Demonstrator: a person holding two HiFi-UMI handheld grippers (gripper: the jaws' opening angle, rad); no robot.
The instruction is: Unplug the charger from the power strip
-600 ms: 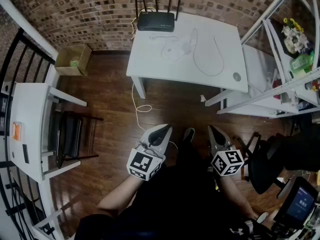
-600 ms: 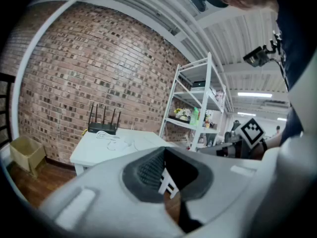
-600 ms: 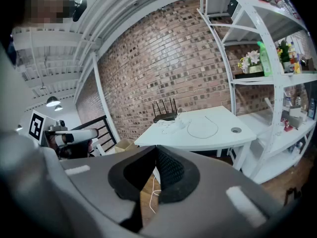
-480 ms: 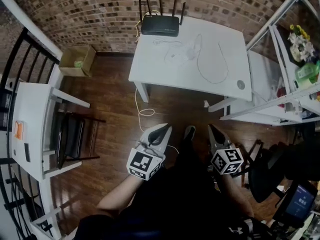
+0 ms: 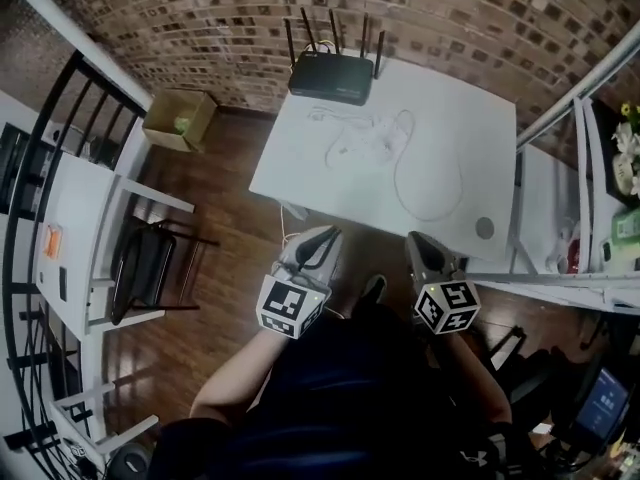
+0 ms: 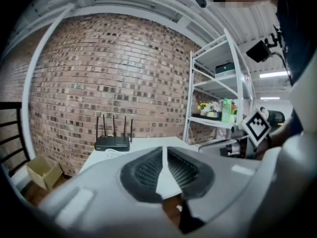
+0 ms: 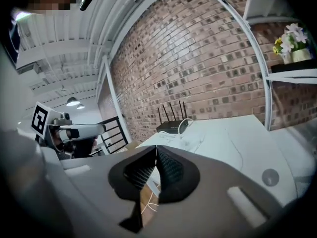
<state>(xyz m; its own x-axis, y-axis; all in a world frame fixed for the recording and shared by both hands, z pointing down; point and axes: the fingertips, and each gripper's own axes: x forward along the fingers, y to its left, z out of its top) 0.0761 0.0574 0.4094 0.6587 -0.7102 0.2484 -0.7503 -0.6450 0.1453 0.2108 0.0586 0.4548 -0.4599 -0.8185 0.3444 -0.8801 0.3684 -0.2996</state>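
Note:
A white power strip (image 5: 368,138) lies with a tangle of white cords in the middle of the white table (image 5: 300,173). I cannot tell the charger apart from it. A thin white cable (image 5: 432,190) loops toward the front. Both grippers hover side by side just short of the table's near edge, well away from the strip. My left gripper (image 5: 318,240) has its jaws together on nothing, its tip (image 6: 163,150) aimed at the table. My right gripper (image 5: 418,244) is also shut and empty, and its view shows the cords (image 7: 190,133) ahead of it.
A black router (image 5: 332,76) with several antennas stands at the table's far edge against the brick wall. A small grey disc (image 5: 485,228) sits near the front right corner. A metal shelf rack (image 5: 590,198) stands at right; a cardboard box (image 5: 180,118), chair (image 5: 140,268) and white desk (image 5: 75,258) at left.
The person has moved toward the table: its front edge now lies just beyond both gripper tips instead of far ahead. Both grippers stay shut and side by side.

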